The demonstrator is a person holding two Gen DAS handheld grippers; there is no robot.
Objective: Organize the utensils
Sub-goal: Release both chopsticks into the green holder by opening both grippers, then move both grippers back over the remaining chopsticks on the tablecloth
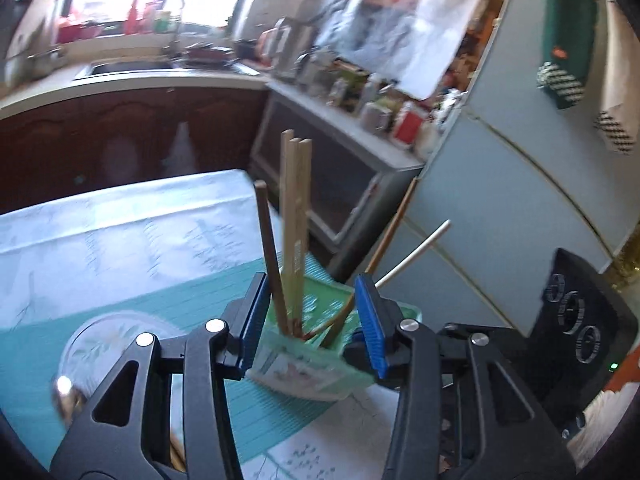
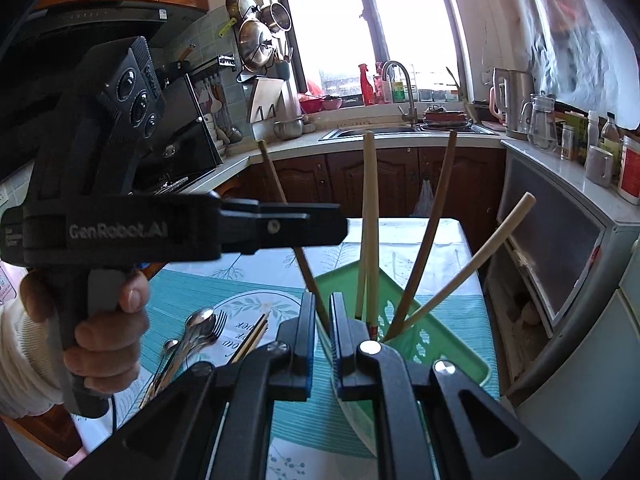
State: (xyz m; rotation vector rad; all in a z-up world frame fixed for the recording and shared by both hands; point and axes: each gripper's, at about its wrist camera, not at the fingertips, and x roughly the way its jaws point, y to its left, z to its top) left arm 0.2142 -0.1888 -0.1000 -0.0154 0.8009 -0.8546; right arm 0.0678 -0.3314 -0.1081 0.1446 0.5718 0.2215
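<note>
- Right gripper (image 2: 320,334), lower centre of its view: jaws narrow, pinched on the near rim of the pale green plastic utensil holder (image 2: 440,344), steadying it.
- Left gripper (image 1: 312,320), lower centre of its view: jaws part-open, empty, just before the holder.
- Wooden and pale chopsticks (image 2: 370,224) stand splayed inside the holder.
- Metal spoons and fork (image 2: 196,332) lie at lower left on the table.
- Judgement: sorting under way; next, the left gripper must fetch that cutlery.

Daylight floods through window (image 2: 372,24), glare blown out; left view motion-blurred; fisheye edges bend, dark corners.
</note>
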